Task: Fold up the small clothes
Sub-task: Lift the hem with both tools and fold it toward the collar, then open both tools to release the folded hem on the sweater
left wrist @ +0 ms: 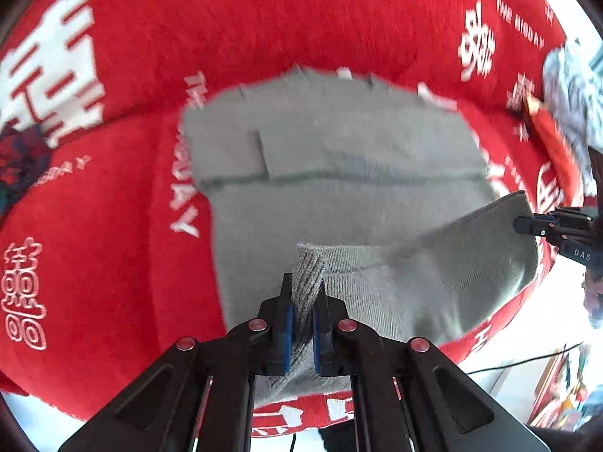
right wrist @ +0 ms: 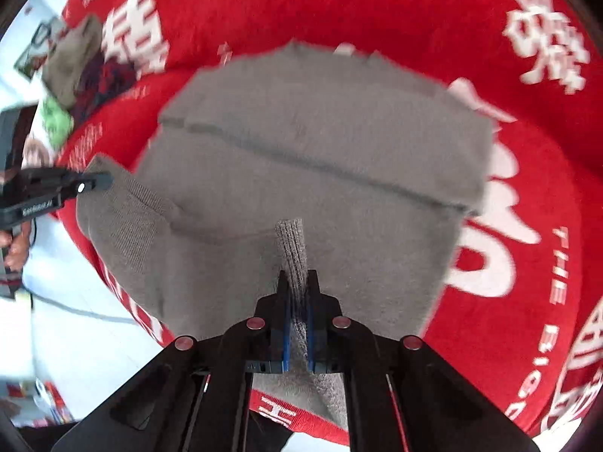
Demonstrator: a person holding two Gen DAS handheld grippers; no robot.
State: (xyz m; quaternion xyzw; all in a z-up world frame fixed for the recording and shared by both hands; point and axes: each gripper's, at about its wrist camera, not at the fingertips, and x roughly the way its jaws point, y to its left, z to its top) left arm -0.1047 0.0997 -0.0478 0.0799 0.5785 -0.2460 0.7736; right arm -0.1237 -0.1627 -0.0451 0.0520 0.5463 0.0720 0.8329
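A grey knitted garment point(left wrist: 339, 173) lies spread on a red blanket point(left wrist: 113, 226) with white lettering. Its near ribbed edge is lifted off the blanket at two places. My left gripper point(left wrist: 304, 282) is shut on a bunched fold of that ribbed edge. In the same view my right gripper point(left wrist: 522, 224) pinches the garment's raised right corner. In the right wrist view the right gripper point(right wrist: 297, 277) is shut on a ribbed fold of the grey garment point(right wrist: 320, 143), and the left gripper point(right wrist: 101, 182) holds the corner at the left. The far half still lies flat on the red blanket point(right wrist: 527, 226).
A dark patterned cloth point(left wrist: 19, 165) lies at the blanket's left edge and a grey-white one point(left wrist: 569, 86) at the far right. An olive cloth point(right wrist: 71, 60) sits on the far left. A person's hand point(right wrist: 15, 248) holds the left tool. A cable point(left wrist: 520, 361) runs over the white surface.
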